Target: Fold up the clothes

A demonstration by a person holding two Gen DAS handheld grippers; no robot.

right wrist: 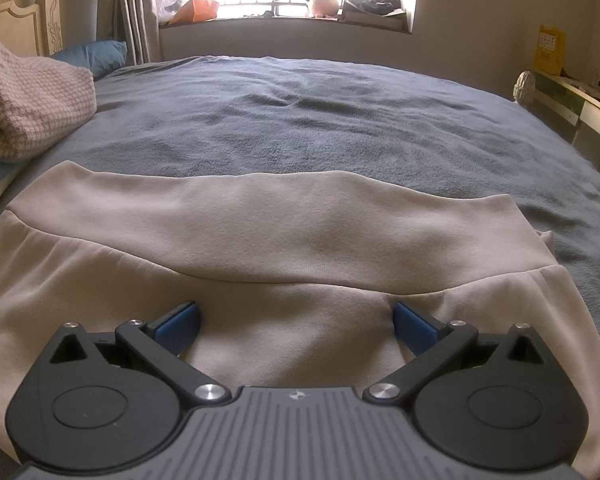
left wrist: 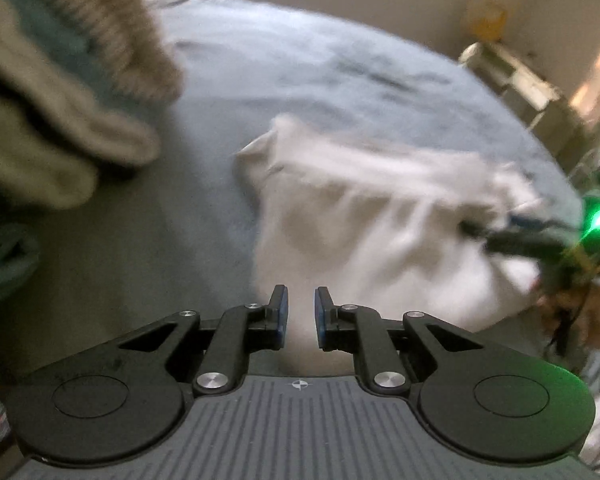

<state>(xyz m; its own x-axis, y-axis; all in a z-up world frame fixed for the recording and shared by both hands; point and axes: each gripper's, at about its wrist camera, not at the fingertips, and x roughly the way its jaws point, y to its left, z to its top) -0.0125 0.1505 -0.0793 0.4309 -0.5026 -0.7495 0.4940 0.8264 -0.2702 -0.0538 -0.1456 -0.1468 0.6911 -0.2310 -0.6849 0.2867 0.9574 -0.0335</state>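
Folding stands at an early-to-middle stage, by the look of the cloth.

Item 1, beige sweatshirt [right wrist: 284, 240]: lies on the grey-blue bed cover [right wrist: 320, 120], directly ahead of and beneath the right tool [right wrist: 296, 324]. Its wide hem band runs crosswise just beyond the tips; the fabric there lies fairly flat. Seen from the left tool [left wrist: 300, 314], the same garment [left wrist: 364, 216] sits ahead and to the right, blurred, partly gathered into a compact shape. Sleeves cannot be made out, so how many folds are done cannot be told; further folding and squaring appear to remain.

Item 2, right tool: jaws wide, blue pads [right wrist: 178, 322] spread over the cloth, gripping nothing.

Item 3, left tool: jaws narrow, a small gap between the pads, no cloth in it; it hovers near the garment's nearer edge.

Item 4, heap of other textiles, including a houndstooth knit [right wrist: 32, 100]: far left of the right tool. Whether this is finished work or waiting work cannot be told.

Item 5, blue pillow [right wrist: 96, 54]: beyond the heap.

Containers: none in view.
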